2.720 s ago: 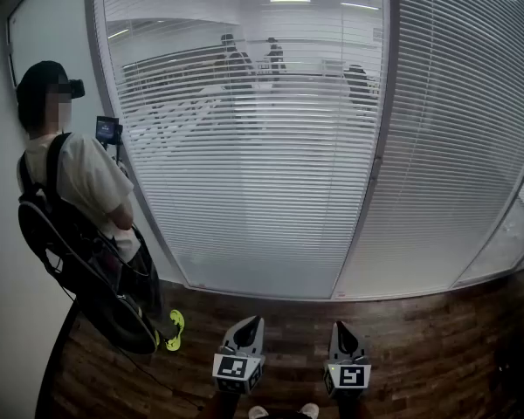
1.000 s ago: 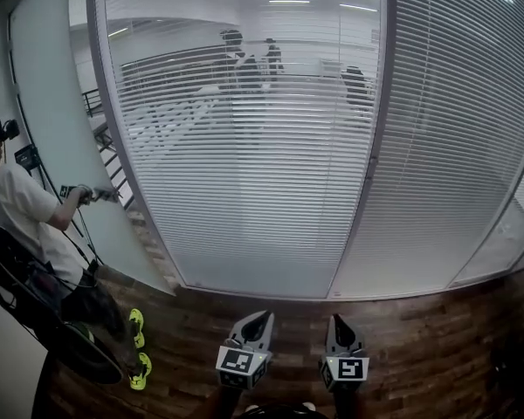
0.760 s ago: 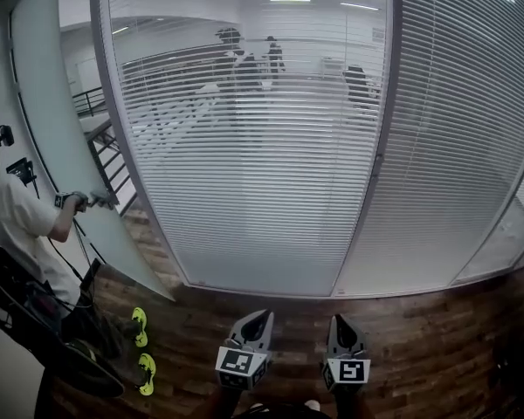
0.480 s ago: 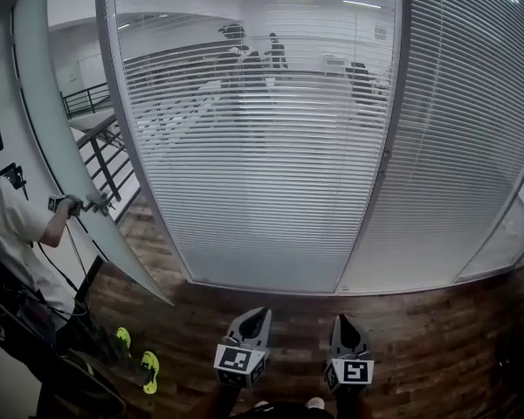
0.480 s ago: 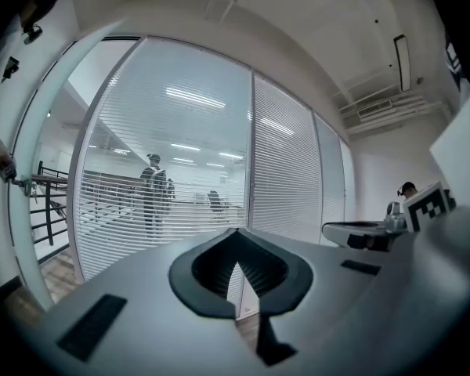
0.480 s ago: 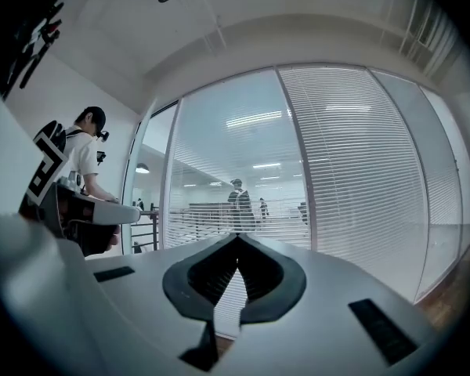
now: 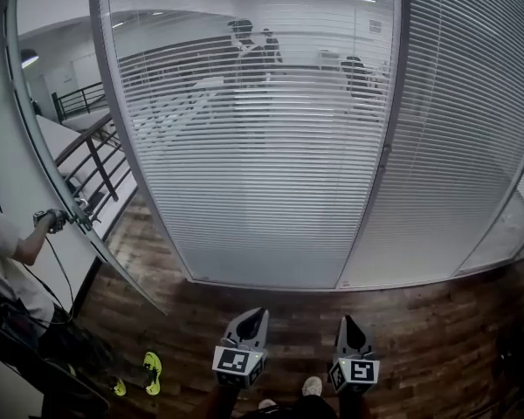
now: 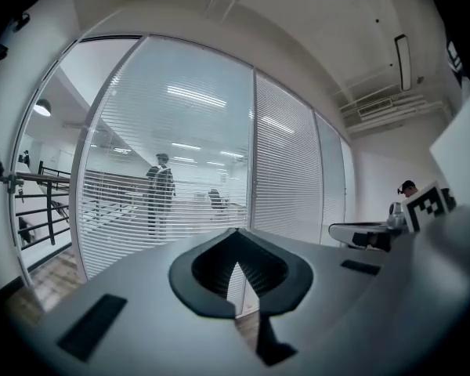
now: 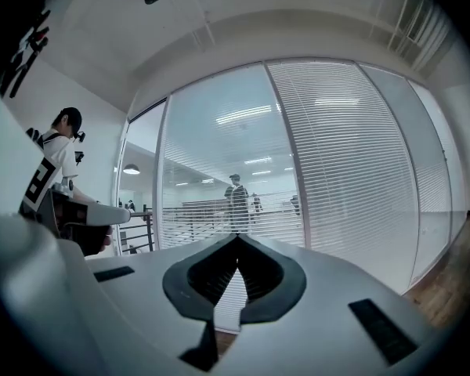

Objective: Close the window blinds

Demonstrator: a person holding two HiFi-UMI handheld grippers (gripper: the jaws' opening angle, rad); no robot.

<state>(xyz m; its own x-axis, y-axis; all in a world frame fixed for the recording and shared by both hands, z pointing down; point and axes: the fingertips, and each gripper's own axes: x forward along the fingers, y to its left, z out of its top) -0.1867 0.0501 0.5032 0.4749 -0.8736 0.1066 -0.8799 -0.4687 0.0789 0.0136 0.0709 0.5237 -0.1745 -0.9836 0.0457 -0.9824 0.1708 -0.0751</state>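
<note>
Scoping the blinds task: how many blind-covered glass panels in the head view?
3: centre panel straight ahead, slats open; right panel, slats closed; a sliver at far right. More may lie off-frame.

The window blinds (image 7: 262, 147) stand ahead; a person (image 7: 4, 256) stands left of them; the floor (image 7: 437, 321) lies before them.
</note>
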